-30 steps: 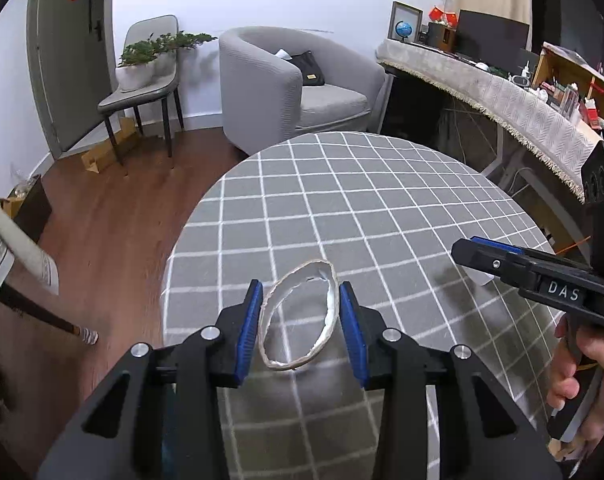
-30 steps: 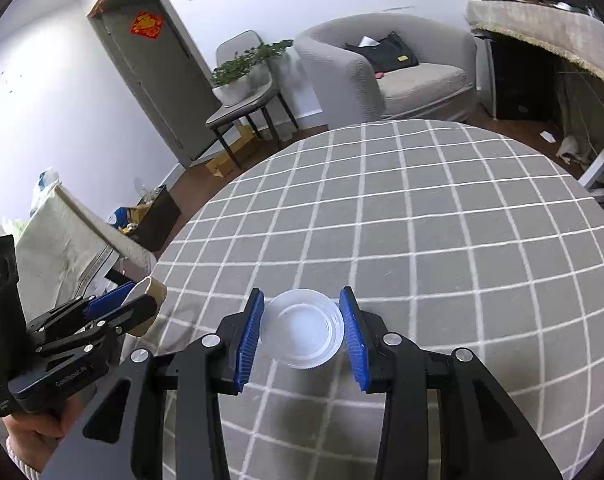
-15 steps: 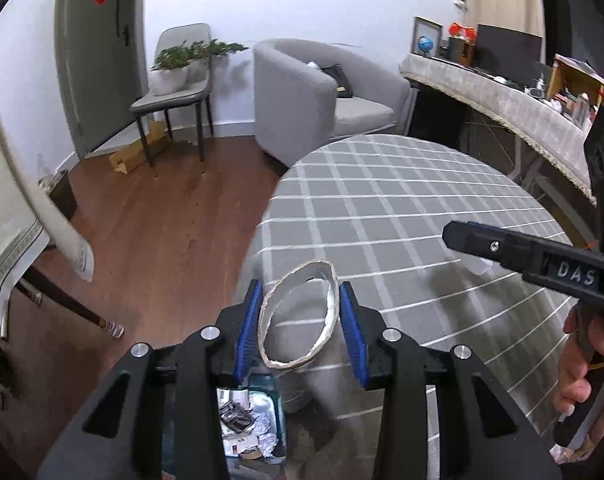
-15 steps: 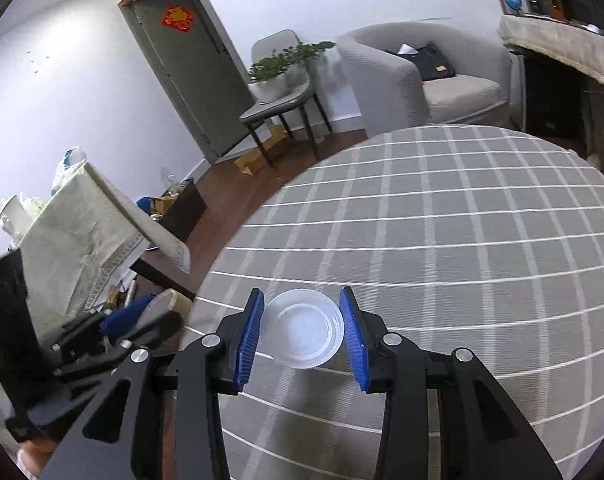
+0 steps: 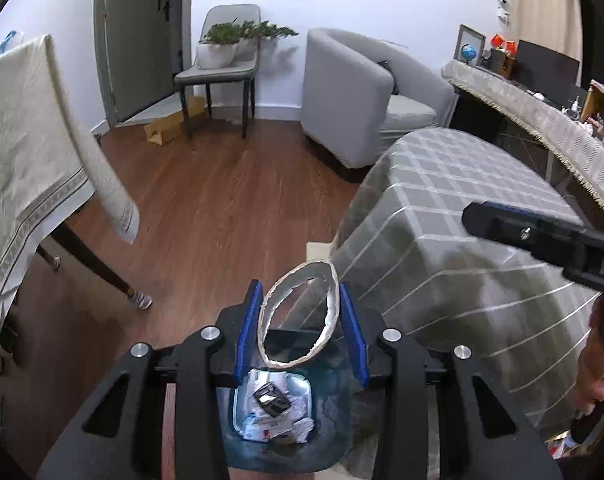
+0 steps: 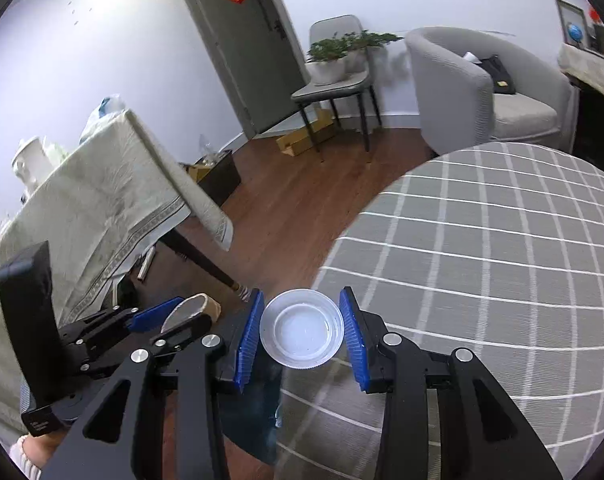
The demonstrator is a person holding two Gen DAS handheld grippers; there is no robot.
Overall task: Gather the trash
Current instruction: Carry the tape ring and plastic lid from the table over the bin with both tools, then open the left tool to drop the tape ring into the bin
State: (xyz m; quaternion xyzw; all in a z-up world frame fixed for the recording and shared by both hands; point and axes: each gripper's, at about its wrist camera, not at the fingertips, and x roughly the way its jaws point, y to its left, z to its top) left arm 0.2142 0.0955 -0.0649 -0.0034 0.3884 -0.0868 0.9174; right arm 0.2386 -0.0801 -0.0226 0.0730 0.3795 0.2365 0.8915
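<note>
My left gripper [image 5: 299,326] is shut on a torn foil lid ring [image 5: 334,304], squeezed into an oval, and holds it over the floor above a blue-lined trash bin [image 5: 330,436] with crumpled paper and wrappers inside. My right gripper [image 6: 302,334] is shut on a clear round plastic lid [image 6: 302,334] and holds it at the left edge of the round table [image 6: 482,248], near the bin's blue bag [image 6: 257,408]. The left gripper [image 6: 173,316] with the foil ring [image 6: 189,308] also shows in the right wrist view.
The grey checked tablecloth [image 5: 454,208] hangs beside the bin. A second table with a cream cloth [image 5: 29,152] and dark legs stands left. A grey armchair [image 5: 362,96], a chair with a plant [image 5: 221,60] and a door [image 6: 237,48] are at the back.
Both grippers have swung left off the round table toward the floor. The trash bin has come into view under the left gripper. Both grips are unchanged.
</note>
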